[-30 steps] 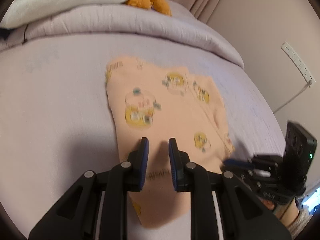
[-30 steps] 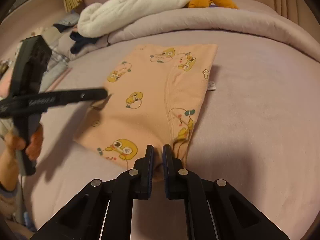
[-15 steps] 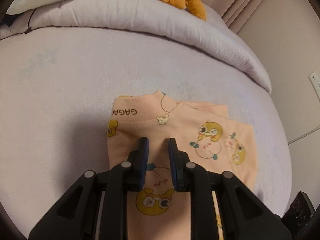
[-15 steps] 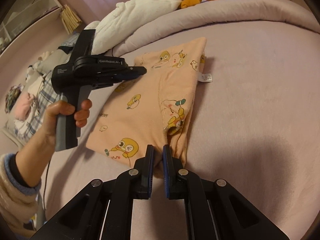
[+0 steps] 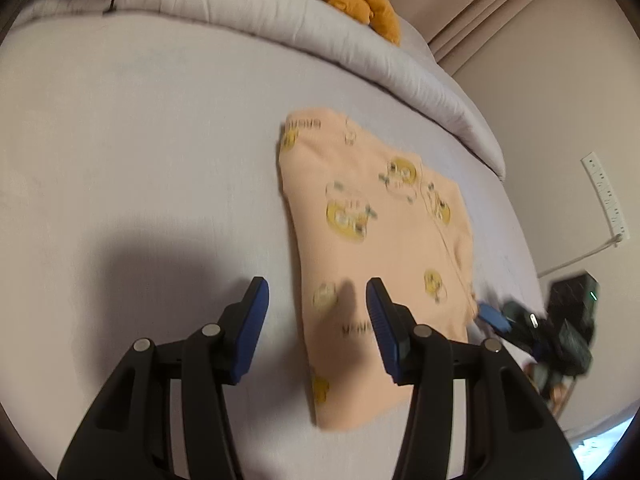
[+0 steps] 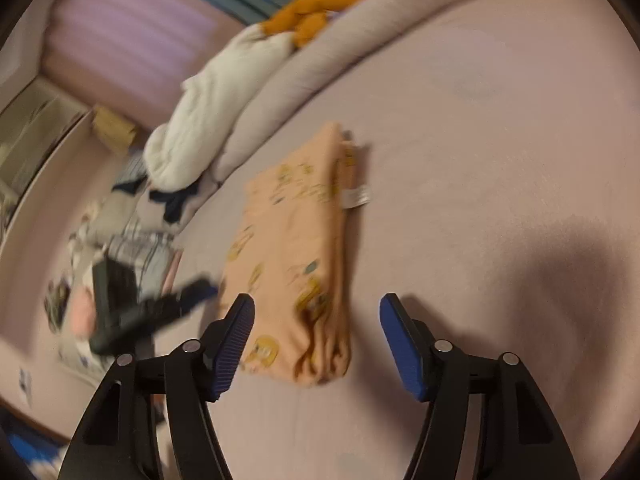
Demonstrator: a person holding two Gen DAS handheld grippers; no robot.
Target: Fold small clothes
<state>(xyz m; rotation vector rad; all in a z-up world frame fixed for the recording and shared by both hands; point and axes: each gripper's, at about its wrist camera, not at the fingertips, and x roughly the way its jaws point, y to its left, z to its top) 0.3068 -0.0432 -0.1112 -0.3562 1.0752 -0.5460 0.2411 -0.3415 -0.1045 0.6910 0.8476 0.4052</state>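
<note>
A small peach garment with yellow cartoon prints lies folded flat on the lilac bed; it also shows in the right wrist view, with a white care label at its right edge. My left gripper is open and empty, held above the garment's near left edge. My right gripper is open and empty, just above the garment's near end. The right gripper shows blurred at the garment's right side in the left wrist view; the left gripper shows blurred in the right wrist view.
A rolled lilac duvet runs along the far side of the bed, with a white blanket and an orange plush toy on it. Clothes are piled off the bed's left. A power strip hangs on the wall.
Both grippers were shut, the right on the garment's near hem. Now both are open and drawn back, and the garment lies released on the bed.
</note>
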